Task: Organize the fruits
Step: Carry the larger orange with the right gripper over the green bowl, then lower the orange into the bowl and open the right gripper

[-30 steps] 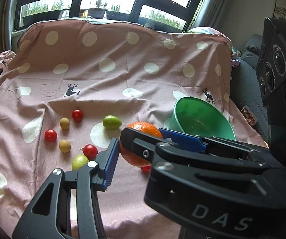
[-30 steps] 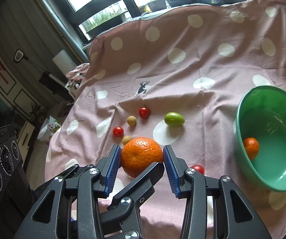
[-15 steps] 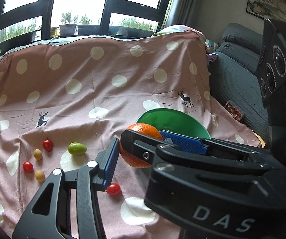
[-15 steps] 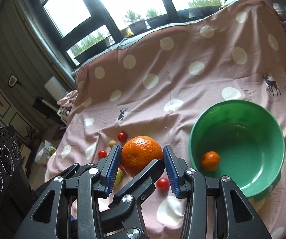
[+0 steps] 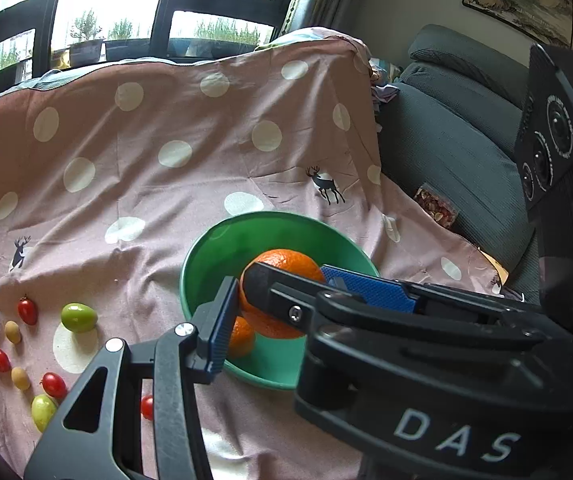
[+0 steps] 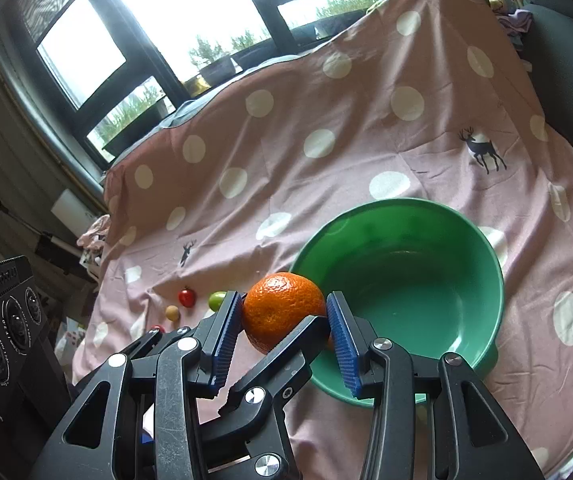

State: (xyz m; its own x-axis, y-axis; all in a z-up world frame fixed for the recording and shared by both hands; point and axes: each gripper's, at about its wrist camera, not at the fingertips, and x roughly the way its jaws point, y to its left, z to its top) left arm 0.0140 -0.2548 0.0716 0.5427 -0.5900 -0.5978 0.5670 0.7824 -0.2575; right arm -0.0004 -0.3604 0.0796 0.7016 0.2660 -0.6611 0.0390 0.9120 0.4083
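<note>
A large orange (image 6: 284, 310) sits between the blue pads of my right gripper (image 6: 285, 322), held above the near left rim of a green bowl (image 6: 482, 248). In the left wrist view the same orange (image 5: 282, 292) shows over the bowl (image 5: 222, 248), with the right gripper's finger across it. A small orange (image 5: 242, 336) lies in the bowl. My left gripper (image 5: 294, 312) has its jaws apart; its left pad (image 5: 220, 332) stands by the orange, and whether it touches is unclear. Cherry tomatoes (image 5: 27, 311), a green fruit (image 5: 78, 317) and small yellow fruits (image 5: 12, 331) lie on the pink dotted cloth.
The pink cloth (image 5: 166, 128) drapes up over a backrest toward the windows. A grey sofa (image 5: 454, 132) stands to the right, with a snack packet (image 5: 435, 207) beside the cloth. A black device (image 6: 2, 316) is at the left.
Both grippers have moved right with the orange, from above the loose fruits to over the green bowl. The loose fruits have not moved.
</note>
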